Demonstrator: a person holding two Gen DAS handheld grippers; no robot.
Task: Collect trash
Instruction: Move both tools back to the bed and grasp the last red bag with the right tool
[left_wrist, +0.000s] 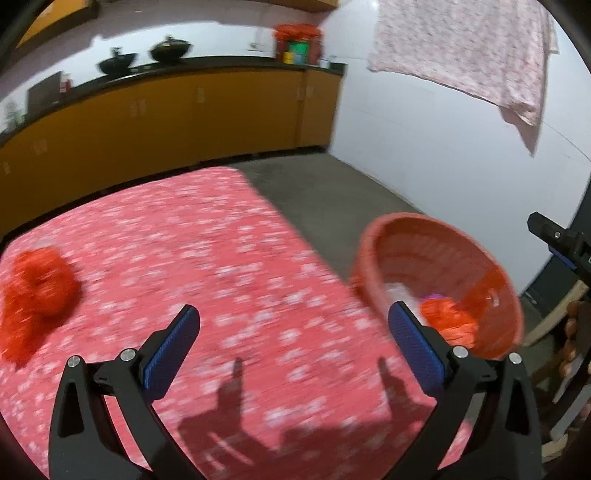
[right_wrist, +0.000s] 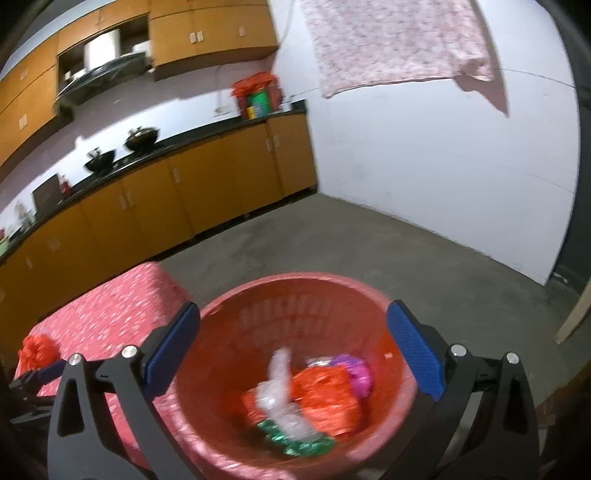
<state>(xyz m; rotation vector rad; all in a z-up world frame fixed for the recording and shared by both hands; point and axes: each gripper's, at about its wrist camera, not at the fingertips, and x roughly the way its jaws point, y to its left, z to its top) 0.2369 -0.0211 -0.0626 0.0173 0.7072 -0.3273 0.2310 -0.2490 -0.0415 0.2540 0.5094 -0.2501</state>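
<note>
A red plastic basket (right_wrist: 314, 295) stands at the right edge of a table with a red flowered cloth (left_wrist: 207, 258). It holds red, clear, green and purple wrappers (right_wrist: 317, 398). The basket also shows in the left wrist view (left_wrist: 443, 240). A crumpled red plastic bag (left_wrist: 33, 295) lies on the cloth at the far left; it also shows in the right wrist view (right_wrist: 37, 349). My left gripper (left_wrist: 293, 321) is open and empty above the cloth, right of the bag. My right gripper (right_wrist: 293, 321) is open and empty just above the basket.
Orange kitchen cabinets (left_wrist: 166, 118) with a dark counter and pots run along the back wall. A pink cloth (left_wrist: 461, 48) hangs on a line by the white wall. Grey concrete floor (right_wrist: 369, 243) lies beyond the table. A wooden chair (left_wrist: 565, 332) stands at the right.
</note>
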